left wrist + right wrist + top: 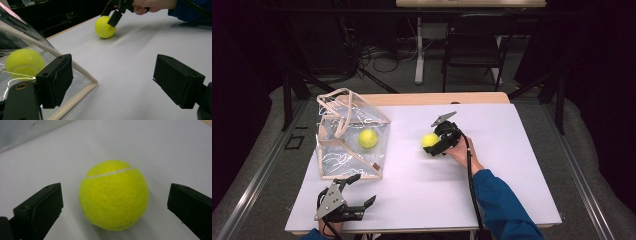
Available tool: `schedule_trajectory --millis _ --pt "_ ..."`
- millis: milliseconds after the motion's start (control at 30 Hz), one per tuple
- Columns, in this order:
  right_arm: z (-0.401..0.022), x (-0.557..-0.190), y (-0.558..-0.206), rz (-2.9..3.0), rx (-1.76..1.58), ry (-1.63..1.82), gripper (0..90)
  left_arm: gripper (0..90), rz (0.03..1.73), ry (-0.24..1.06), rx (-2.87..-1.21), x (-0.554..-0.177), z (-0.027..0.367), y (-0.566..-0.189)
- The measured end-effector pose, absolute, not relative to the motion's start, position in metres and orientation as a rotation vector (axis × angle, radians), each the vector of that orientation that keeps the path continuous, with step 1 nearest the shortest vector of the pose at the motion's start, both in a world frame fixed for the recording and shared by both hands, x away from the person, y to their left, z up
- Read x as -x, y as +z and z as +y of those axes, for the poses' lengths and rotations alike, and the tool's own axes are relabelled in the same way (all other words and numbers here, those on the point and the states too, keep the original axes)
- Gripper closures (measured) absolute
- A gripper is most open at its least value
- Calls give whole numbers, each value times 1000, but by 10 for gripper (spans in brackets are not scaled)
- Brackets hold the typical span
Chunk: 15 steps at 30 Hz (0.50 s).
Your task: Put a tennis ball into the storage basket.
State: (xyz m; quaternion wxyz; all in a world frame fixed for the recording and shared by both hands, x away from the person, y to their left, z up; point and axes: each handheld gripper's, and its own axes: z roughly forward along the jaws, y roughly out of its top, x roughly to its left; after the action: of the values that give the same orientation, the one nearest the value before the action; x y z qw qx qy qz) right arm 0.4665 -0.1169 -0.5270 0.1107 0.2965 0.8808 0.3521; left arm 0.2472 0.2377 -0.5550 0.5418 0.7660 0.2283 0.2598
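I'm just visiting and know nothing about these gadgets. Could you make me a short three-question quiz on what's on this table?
1. True or false: the right gripper has already clamped the tennis ball on the table.
2. Where is the second tennis ball? A) inside the clear bag B) on the floor C) in the left gripper
3. Fill in: the left gripper's jaws stand ____ near the table's front edge.

Key
1. False: its jaws stand open either side of the ball, with gaps showing.
2. A
3. open, holding nothing
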Motion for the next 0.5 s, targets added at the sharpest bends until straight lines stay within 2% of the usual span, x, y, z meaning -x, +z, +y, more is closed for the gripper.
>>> schedule_trajectory --millis 500 --pt "-112 -470 -537 2610 -900 1007 15 160 542 615 -1819 -247 238 -555"
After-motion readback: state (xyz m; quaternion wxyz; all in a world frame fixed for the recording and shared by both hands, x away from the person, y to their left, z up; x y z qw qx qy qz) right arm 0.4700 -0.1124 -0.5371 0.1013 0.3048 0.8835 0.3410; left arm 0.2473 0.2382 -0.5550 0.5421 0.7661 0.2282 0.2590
